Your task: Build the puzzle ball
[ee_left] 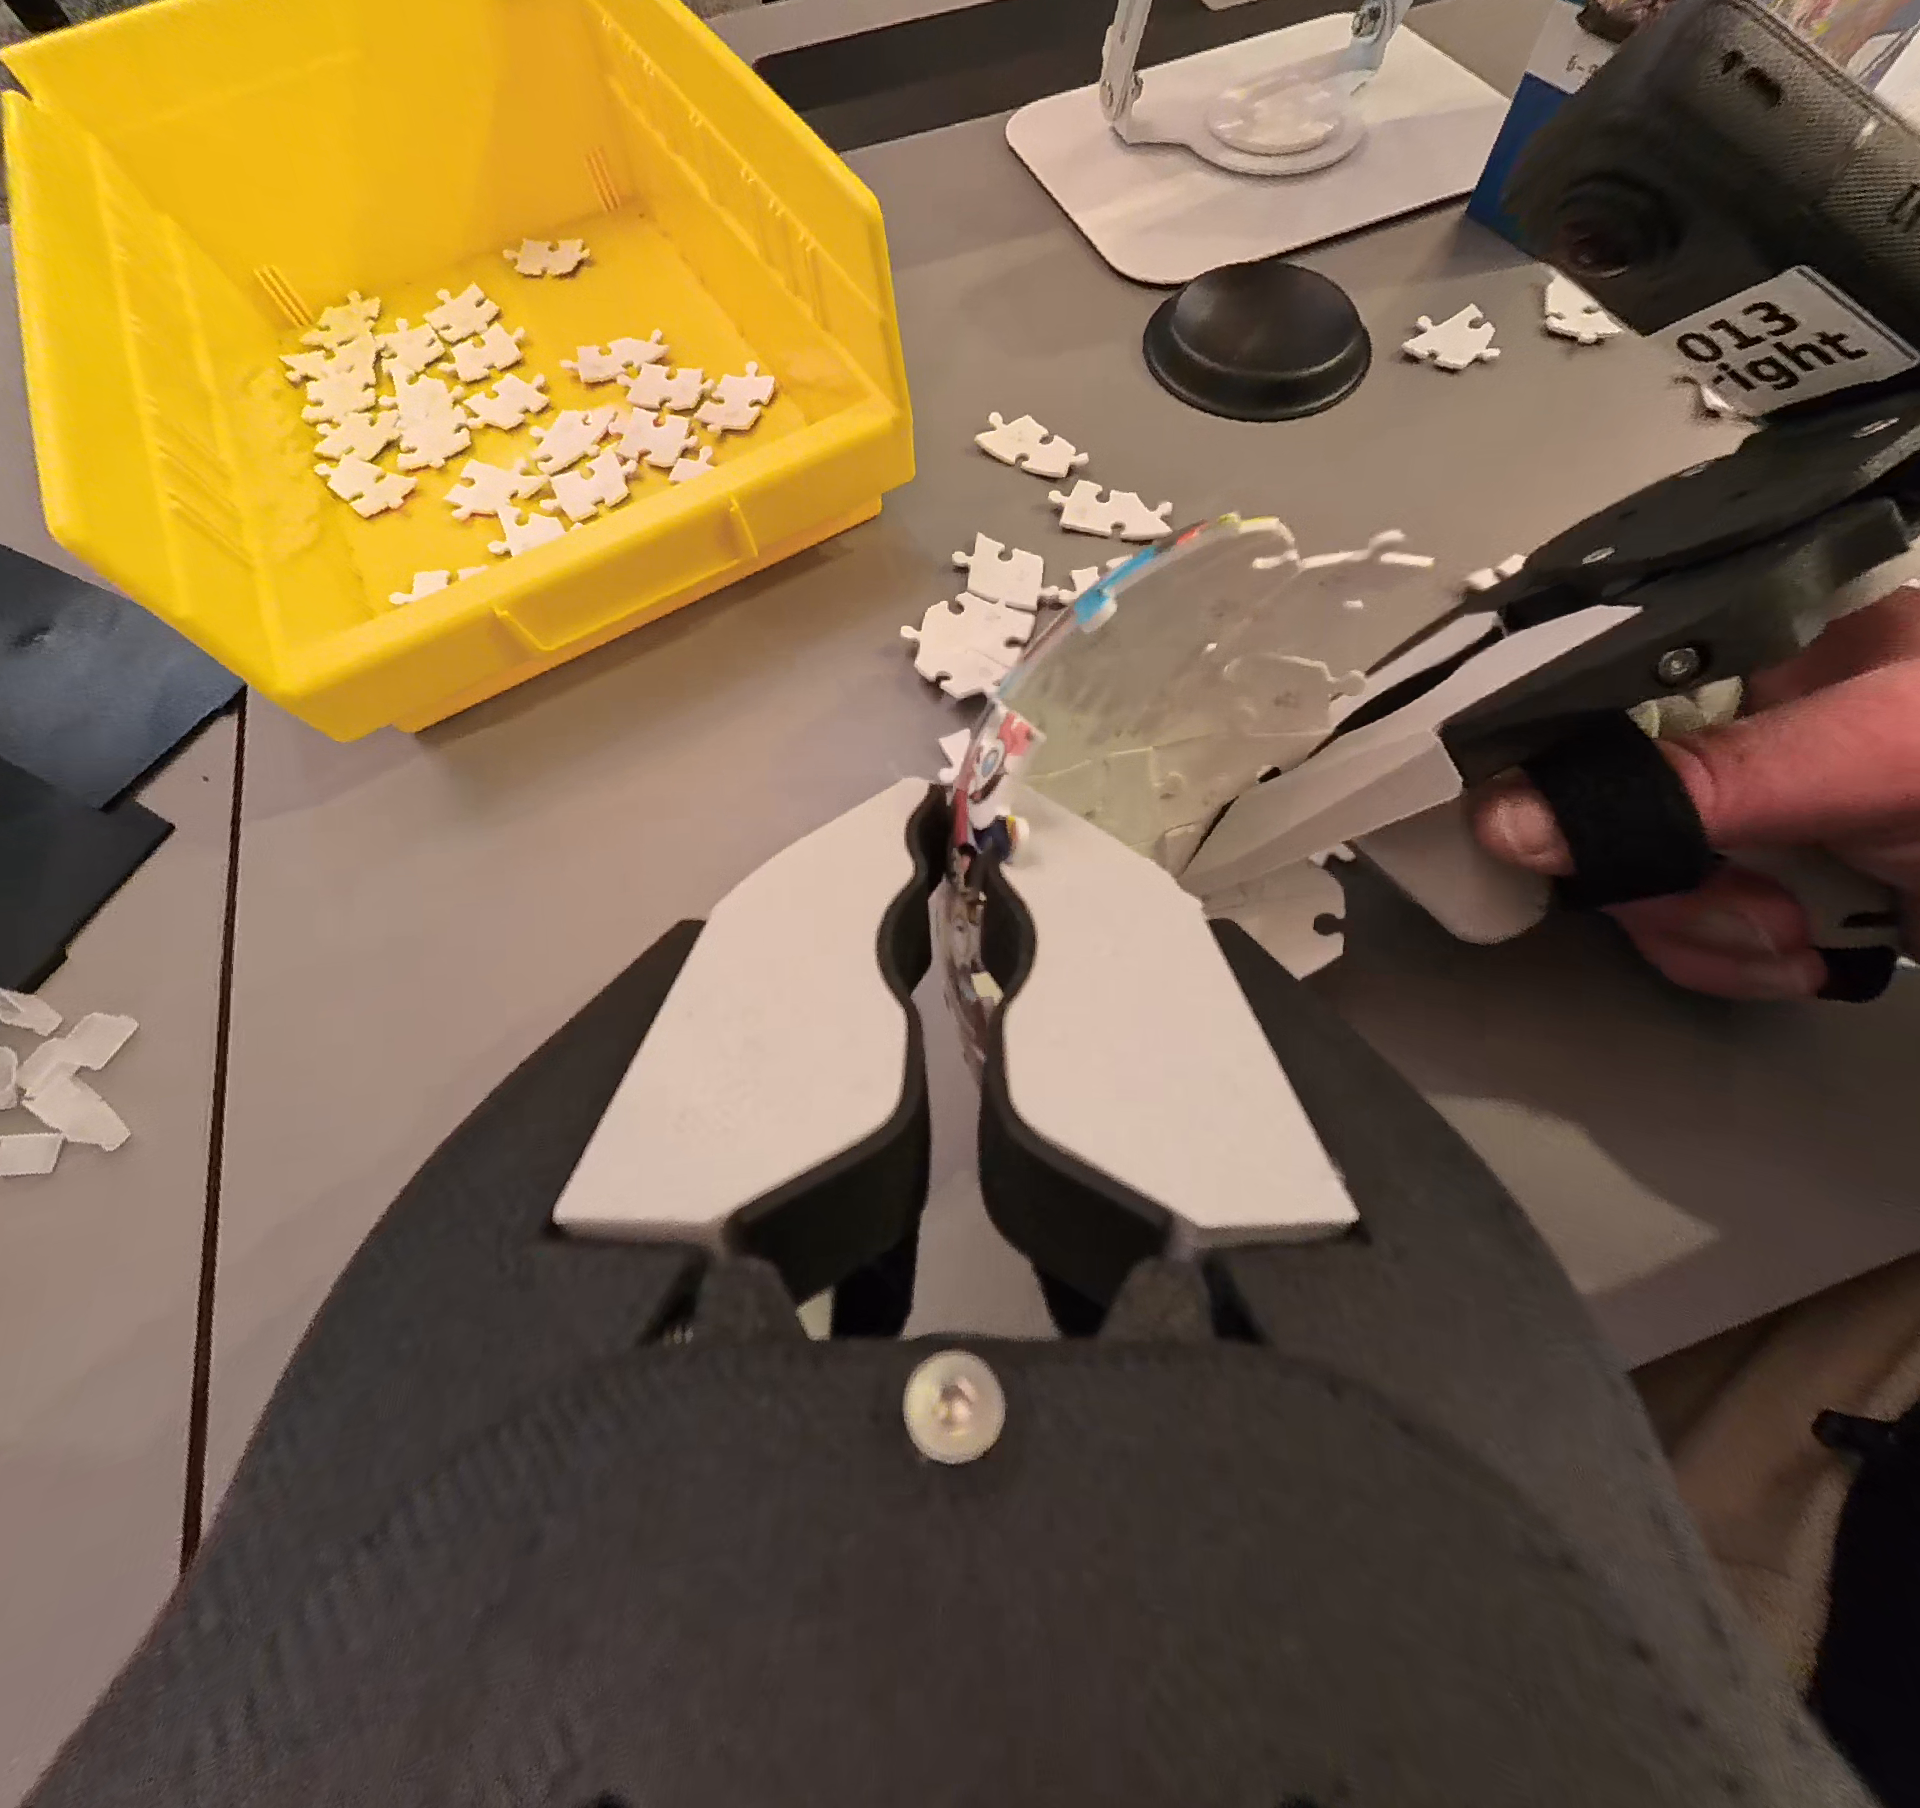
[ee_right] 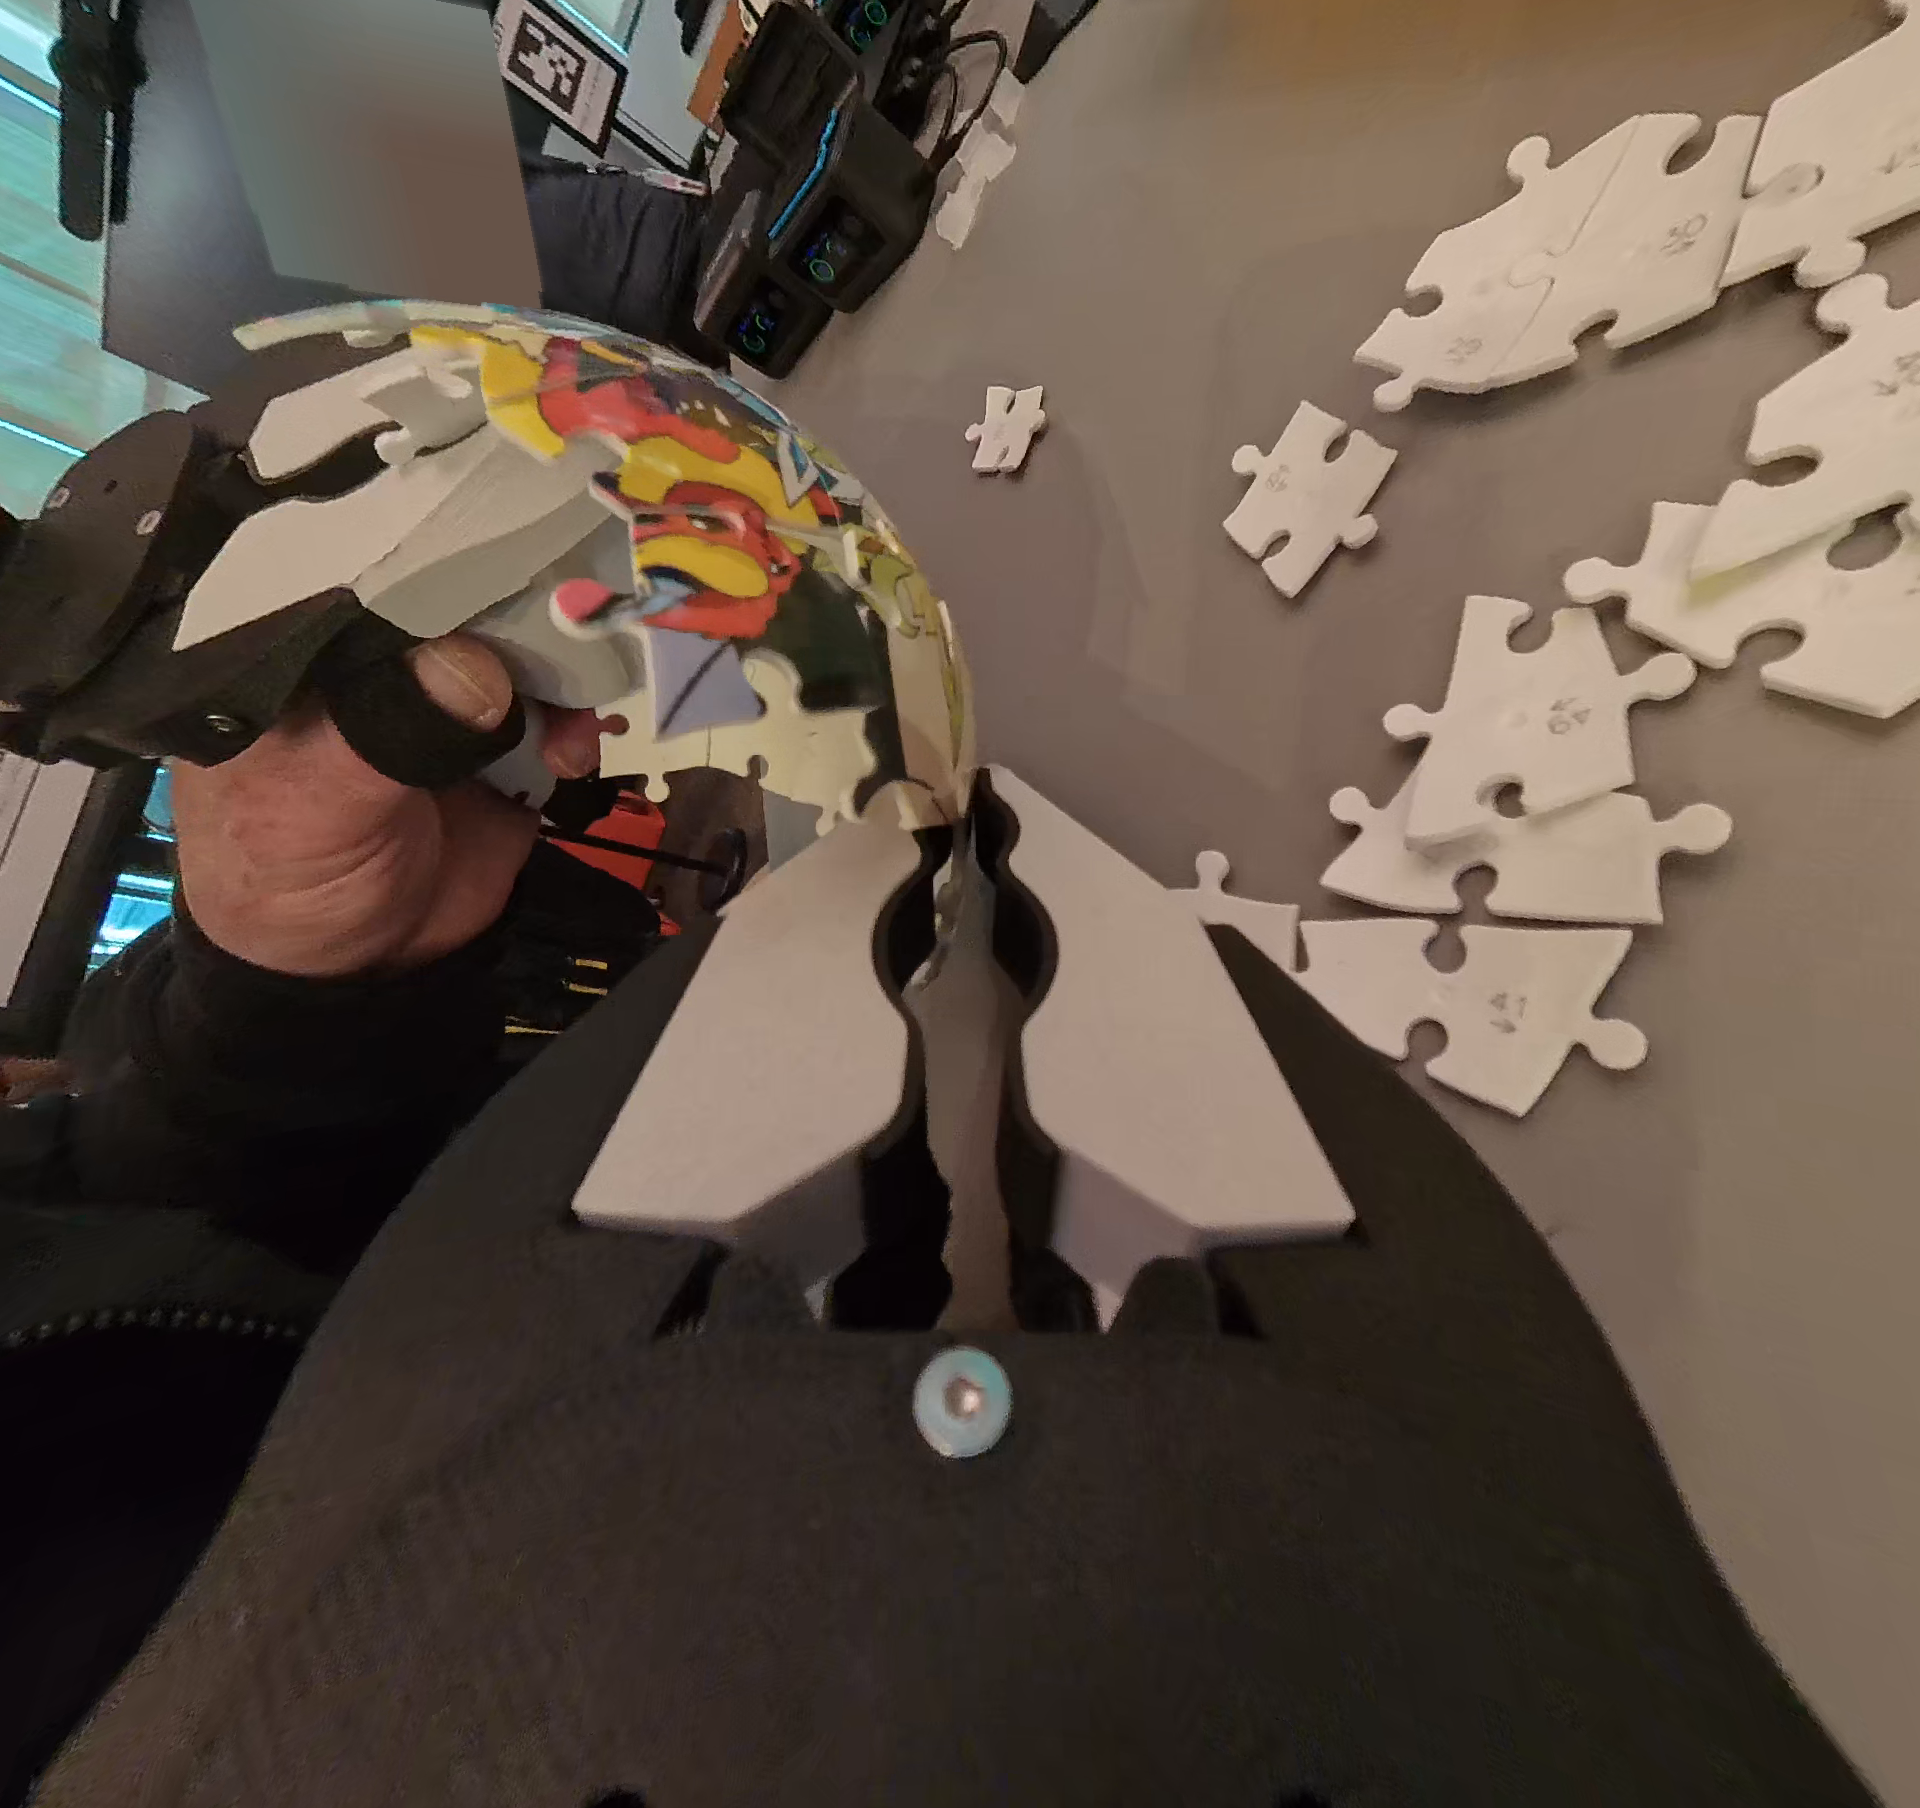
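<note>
The half-built puzzle ball (ee_left: pixel 1164 688) sits just right of centre in the left wrist view, a thin curved shell held up off the table (ee_left: pixel 520 875), printed side out and pale inside. We judge it light and fairly stiff along each piece, but fragile at the seams: the interlocking tabs look ready to pop apart if we squeeze or twist across the curve.

Our left tool (ee_left: pixel 961 885) is pressed together on the shell's lower edge, pinching it between the two grey fingers (ee_left: pixel 810 1010). In the right wrist view, at centre, our right tool (ee_right: pixel 971 854) is likewise closed on the rim of the same shell.

We would keep both grips on the rim, near joints already locked, and press new pieces in from outside.

Loose white pieces (ee_left: pixel 1029 522) lie on the table above the shell. More fill the yellow bin (ee_left: pixel 644 605) in the upper left. A black dome stand (ee_left: pixel 1257 335) sits upper right.
</note>
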Demonstrator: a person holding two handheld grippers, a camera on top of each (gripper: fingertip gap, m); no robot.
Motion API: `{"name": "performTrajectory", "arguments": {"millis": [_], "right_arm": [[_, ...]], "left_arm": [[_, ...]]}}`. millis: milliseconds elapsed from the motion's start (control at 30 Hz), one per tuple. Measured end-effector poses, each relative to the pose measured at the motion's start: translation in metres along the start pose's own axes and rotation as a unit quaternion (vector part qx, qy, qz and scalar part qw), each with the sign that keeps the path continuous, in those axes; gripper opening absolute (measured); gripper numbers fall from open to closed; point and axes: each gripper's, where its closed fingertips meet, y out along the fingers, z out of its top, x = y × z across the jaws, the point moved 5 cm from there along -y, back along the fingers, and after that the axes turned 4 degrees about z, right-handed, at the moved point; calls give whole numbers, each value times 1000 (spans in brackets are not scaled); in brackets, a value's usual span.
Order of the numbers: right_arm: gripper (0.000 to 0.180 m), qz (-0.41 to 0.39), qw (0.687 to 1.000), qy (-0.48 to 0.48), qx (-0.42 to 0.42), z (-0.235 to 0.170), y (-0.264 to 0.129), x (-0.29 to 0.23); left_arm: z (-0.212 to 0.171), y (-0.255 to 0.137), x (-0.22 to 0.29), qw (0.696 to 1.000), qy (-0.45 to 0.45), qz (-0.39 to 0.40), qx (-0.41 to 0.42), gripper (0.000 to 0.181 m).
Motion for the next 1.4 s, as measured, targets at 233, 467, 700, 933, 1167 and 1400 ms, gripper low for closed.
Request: {"name": "performTrajectory", "arguments": {"millis": [233,467,700,933,1167,1400], "right_arm": [[4,16,1000,2,25,5,-3,-3],[0,2,999,-9,32,5,-6,-2],[0,-1,999,0,42,7,-6,-1],[10,3,999,-17,45,10,-13,-2],[23,-37,996,-73,41,16,-19,-2],[27,-80,984,-153,40,28,-24,-8]], "left_arm": [[1,-2,-1,1000,-2,0,4,4],[2,-1,2,1000,0,-1,5,4],[3,-1,3,1000,1,2,11,4],[1,0,-2,1000,-15,4,9,4],[-3,3,-6,999,-48,-4,0,4],[-10,7,-10,995,-93,-22,-11,4]]}}
